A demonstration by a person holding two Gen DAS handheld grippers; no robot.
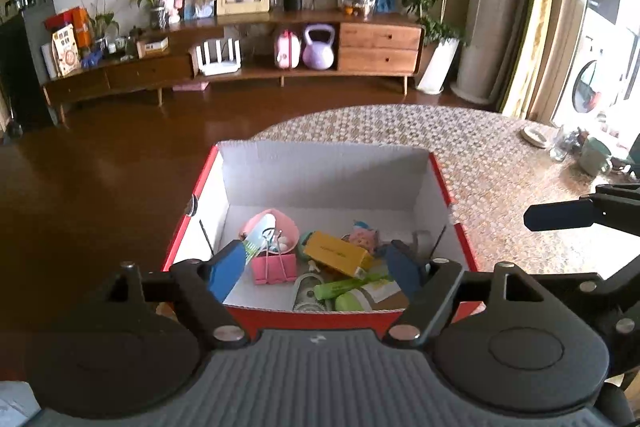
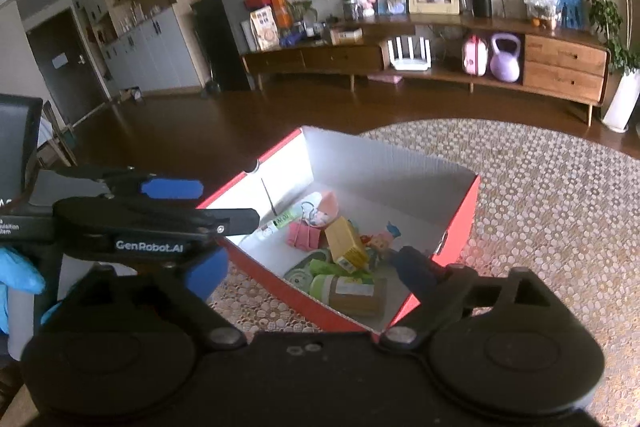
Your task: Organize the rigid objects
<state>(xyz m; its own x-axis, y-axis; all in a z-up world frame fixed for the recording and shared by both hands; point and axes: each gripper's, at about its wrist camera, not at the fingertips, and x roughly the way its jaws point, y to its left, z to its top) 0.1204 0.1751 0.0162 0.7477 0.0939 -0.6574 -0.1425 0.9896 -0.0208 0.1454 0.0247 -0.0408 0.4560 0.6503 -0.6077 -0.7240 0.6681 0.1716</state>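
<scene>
A: Which step was in hand?

B: A drop into the box (image 1: 440,183) was judged to be finished. The left tongs (image 1: 318,267) were held wide apart above its near wall, nothing between them. The right tongs (image 2: 308,267) were spread wide as well, and nothing was gripped there either.

A: Where were the things seen?

B: Just ahead of and below both tongs, piled on the box floor: a yellow carton (image 1: 336,253), a pink clip (image 1: 274,269), a pink bowl (image 1: 290,227), a green tube (image 1: 348,285). The box itself was set on the table (image 1: 500,163).

A: And what was called for next?

B: No loose item was seen on the table near the tongs. Probably another piece had to be looked for away from the box, then approached with the tongs kept open.
</scene>
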